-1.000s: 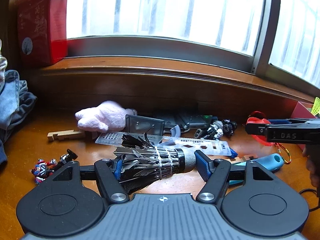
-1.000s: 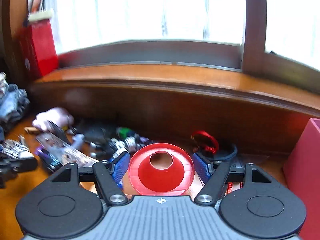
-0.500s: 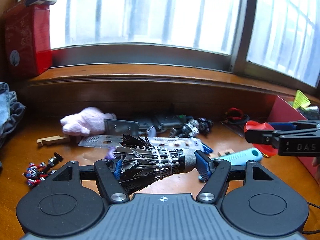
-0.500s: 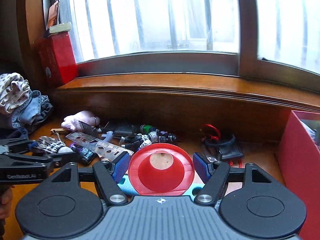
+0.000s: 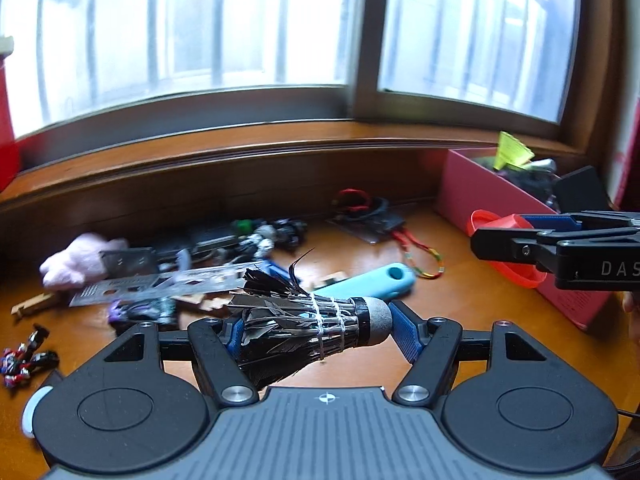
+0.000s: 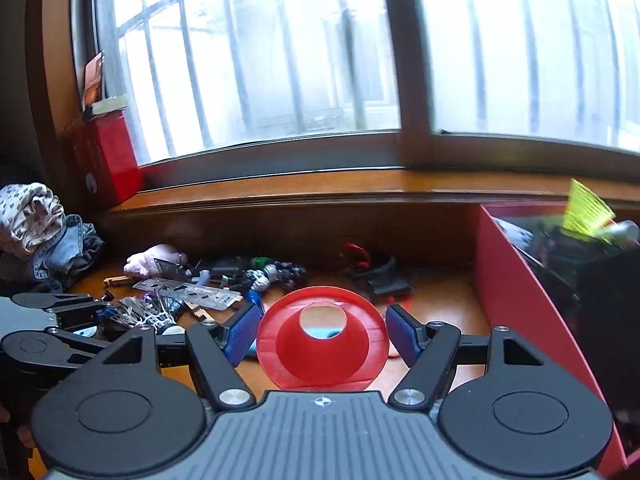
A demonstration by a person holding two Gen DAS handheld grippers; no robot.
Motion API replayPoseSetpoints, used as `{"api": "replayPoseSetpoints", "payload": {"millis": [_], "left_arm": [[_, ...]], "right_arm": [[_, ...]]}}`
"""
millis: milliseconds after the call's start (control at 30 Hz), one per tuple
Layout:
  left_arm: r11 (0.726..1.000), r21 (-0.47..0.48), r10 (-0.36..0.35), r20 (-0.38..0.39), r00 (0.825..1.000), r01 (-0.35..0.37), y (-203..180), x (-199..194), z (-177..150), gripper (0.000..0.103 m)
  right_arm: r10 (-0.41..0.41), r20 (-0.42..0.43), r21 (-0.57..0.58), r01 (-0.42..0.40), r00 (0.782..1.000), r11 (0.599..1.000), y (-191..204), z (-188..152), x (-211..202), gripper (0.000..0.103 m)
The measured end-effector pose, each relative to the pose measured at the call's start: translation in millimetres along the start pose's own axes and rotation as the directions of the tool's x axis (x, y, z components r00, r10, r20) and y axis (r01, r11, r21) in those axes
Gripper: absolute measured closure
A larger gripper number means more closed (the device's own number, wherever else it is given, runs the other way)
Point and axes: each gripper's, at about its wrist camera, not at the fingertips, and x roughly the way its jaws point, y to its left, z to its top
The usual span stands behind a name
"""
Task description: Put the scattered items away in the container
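Presently, both tools are loaded. The left tool (image 5: 316,330) is clamped on a black feathered shuttlecock (image 5: 304,328), held sideways with its grey cork against the right-hand pad. The right tool (image 6: 320,338) grips a red cone (image 6: 322,346) by its rim, wide end towards the camera.

The container, a red box (image 5: 484,196), stands at the right end of the table (image 5: 440,312). It already holds several items, among them a yellow-green shuttlecock (image 5: 512,154). In the left wrist view the cone hangs just beside the box's near wall, not yet over the opening.

Left on the table: a pink plush toy (image 5: 76,260), a metal stencil ruler (image 5: 160,284), a teal handle (image 5: 372,282), a beaded cord (image 5: 420,254), small figures (image 5: 24,356) and a dark clutter by the sill. Judgement: the task is partly done; much clearing remains.
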Motion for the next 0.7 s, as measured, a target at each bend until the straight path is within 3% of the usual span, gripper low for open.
{"api": "replayPoseSetpoints", "payload": {"millis": [700], "left_arm": [[0.996,0.028,-0.088,0.014,0.996,0.088,-63.9,27.9,38.7,0.035]], "right_arm": [[0.015,0.114,-0.064,-0.008,0.993,0.998,-35.3,18.5,-77.2,0.031]]}}
